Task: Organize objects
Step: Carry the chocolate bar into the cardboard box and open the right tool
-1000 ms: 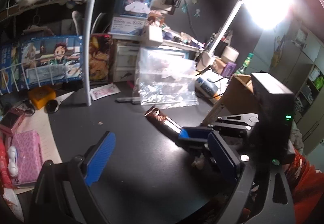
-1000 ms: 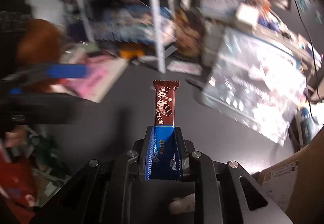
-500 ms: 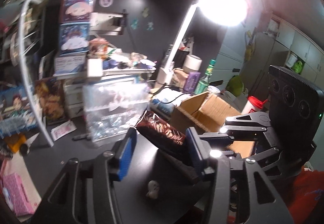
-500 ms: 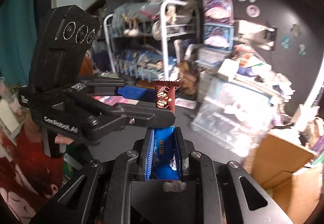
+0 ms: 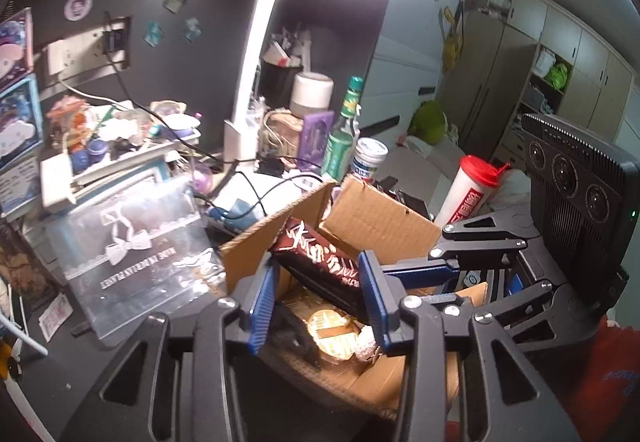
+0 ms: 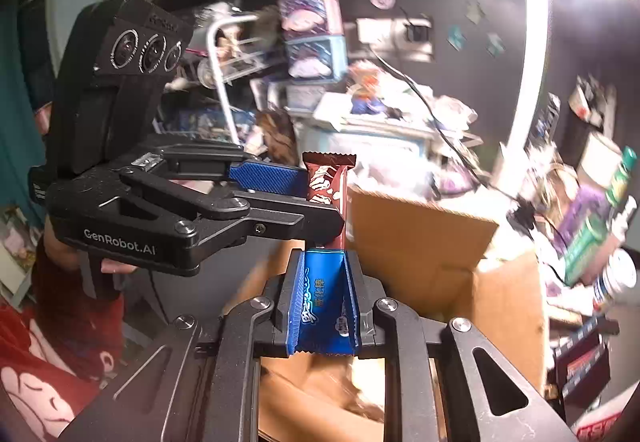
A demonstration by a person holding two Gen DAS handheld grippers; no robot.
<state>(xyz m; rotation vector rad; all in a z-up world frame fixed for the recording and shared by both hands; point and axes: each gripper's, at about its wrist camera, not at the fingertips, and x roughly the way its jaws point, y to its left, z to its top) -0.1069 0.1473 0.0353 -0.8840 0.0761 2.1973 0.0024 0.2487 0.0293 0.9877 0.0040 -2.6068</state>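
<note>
While the chocolate bar is held above the open cardboard box, both grippers are seen meeting on it. The right gripper is clamped tight on the blue lower end of the wrapper, whose brown upper end stands upright ahead of its fingers. The left gripper has its jaws just drawn in around that brown end, which lies slanted between the blue pads; in the right wrist view the pads are seen pressed against the wrapper from the side. A hand in a red sleeve is seen under the left gripper's body. Inside the box, gold-wrapped items are visible below the bar. Beside the box a clear plastic bag is leaned on the dark desk, and a green bottle, a white can and a lit lamp are seen behind it.
</note>
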